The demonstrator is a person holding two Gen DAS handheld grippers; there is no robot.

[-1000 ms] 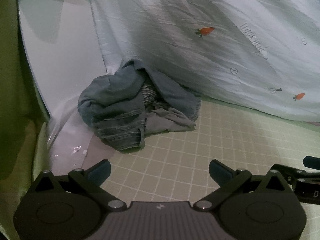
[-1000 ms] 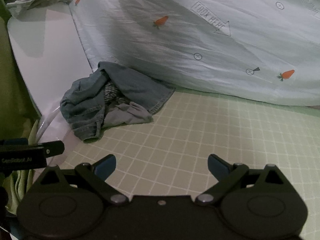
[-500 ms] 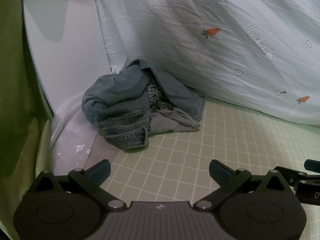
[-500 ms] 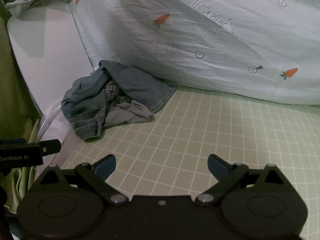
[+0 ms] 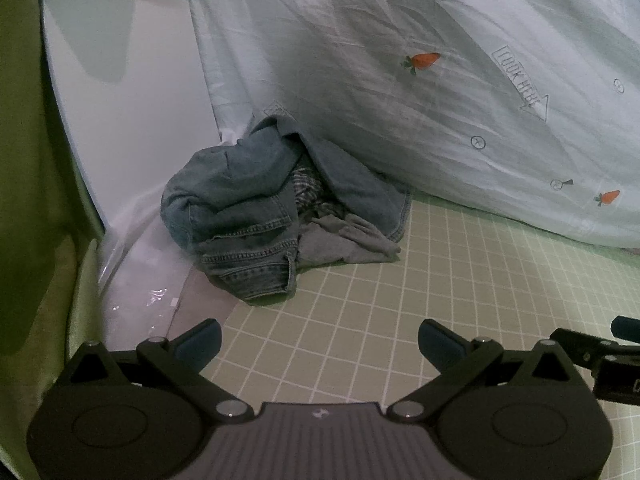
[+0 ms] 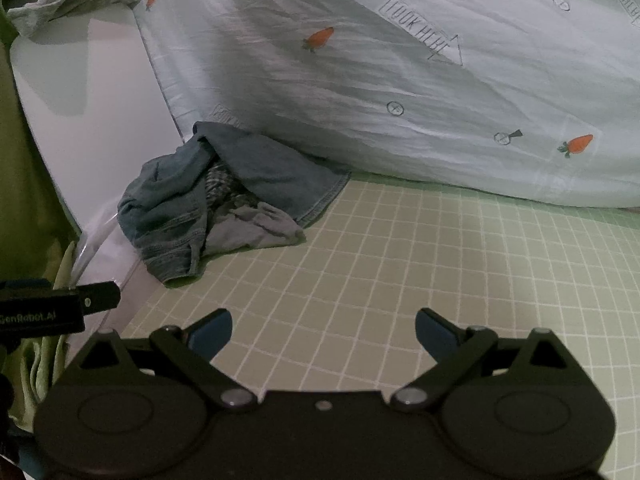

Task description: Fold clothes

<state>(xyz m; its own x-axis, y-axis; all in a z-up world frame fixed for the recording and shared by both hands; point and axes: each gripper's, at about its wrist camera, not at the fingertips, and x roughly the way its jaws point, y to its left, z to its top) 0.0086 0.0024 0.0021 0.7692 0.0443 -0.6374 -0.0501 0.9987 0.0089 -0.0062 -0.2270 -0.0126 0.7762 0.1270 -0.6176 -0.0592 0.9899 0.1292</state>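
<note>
Both the left gripper [image 5: 318, 338] and the right gripper [image 6: 323, 330] are hovering with jaws spread wide and empty over bare green gridded mat [image 6: 420, 264], while the crumpled clothes pile [image 5: 276, 216] is lying ahead-left (denim outermost), touching the carrot-print sheet [image 5: 400, 60].

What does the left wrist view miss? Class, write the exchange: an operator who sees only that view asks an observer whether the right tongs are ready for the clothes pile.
Observer: The right tongs are open and empty. They are over the checked mat, short of the denim pile.
Operator: Is there any other clothing beyond that pile?
Observer: Yes. A crumpled pale cloth lies at the far end of the white surface. Your view shows only its edge.
</note>
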